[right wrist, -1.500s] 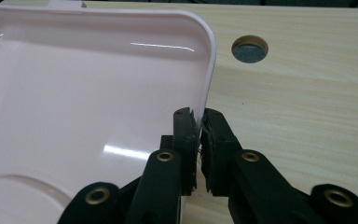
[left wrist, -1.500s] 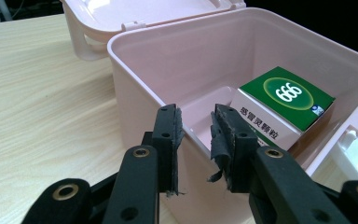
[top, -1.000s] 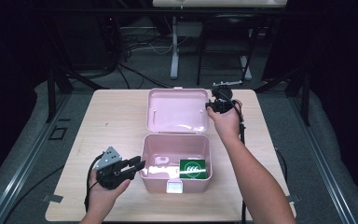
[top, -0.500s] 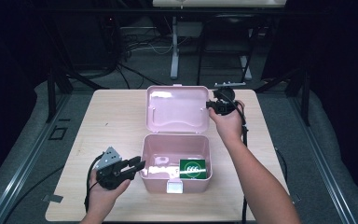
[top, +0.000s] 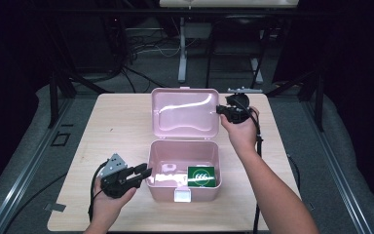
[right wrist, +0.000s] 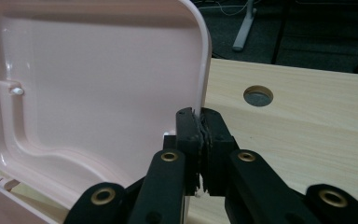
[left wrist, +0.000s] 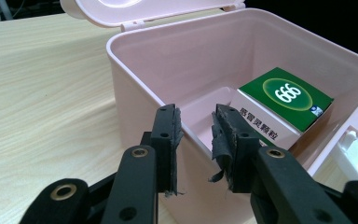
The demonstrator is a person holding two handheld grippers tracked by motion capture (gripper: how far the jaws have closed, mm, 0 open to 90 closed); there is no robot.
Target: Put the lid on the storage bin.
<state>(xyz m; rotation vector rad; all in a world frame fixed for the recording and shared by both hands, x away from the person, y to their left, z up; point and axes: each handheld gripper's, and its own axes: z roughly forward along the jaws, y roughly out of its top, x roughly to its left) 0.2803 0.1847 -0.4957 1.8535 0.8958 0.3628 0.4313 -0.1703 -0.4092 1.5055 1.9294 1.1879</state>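
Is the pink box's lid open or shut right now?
Open. The lid is swung back behind the pink box, inner side showing, with the right tool pinching its side edge. A green carton lies inside.

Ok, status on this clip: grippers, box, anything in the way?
Right gripper shut on lid edge, lid up. Left gripper open astride box wall. Green carton inside. No obstruction seen.

Left tool (top: pixel 145 173) gapes; right tool (top: pixel 220 110) is clamped tight.
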